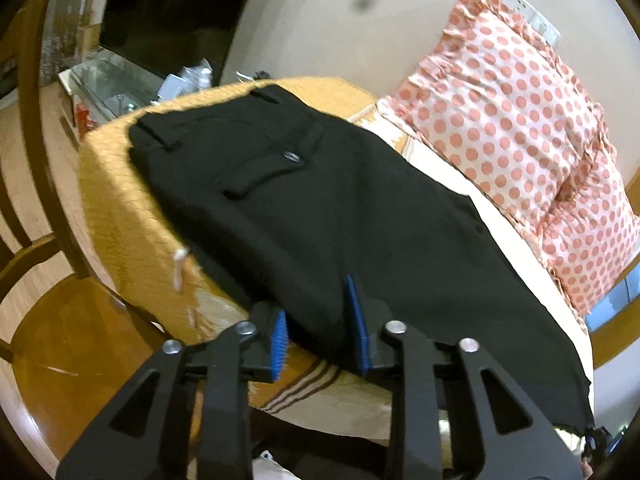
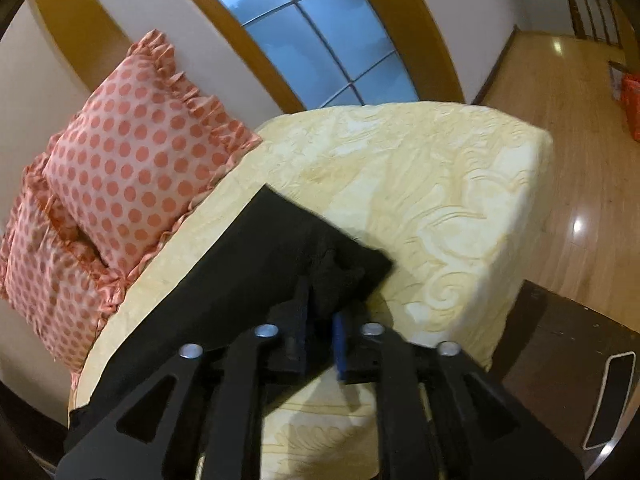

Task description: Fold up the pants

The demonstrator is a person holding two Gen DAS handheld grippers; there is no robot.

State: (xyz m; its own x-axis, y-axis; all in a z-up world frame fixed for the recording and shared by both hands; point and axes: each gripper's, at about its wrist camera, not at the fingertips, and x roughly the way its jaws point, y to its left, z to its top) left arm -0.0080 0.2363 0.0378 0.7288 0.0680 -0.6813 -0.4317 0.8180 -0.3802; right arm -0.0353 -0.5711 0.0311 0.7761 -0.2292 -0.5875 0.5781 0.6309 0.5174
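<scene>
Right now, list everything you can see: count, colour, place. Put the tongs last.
pants: one, black, spread along the bed, back pocket up, waistband at the far end in the left wrist view
bed: one, pale yellow embossed cover
blanket: one, orange-yellow, under the waistband end
pillows: two, pink with coral dots, frilled, propped against the wall
window: one, blue panes, arched wooden frame
chair: one, brown wood, beside the bed
floor: light wood, glossy
left tongs: blue pads, parted over the near pants edge
right tongs: bunched pants fabric between the pads
</scene>
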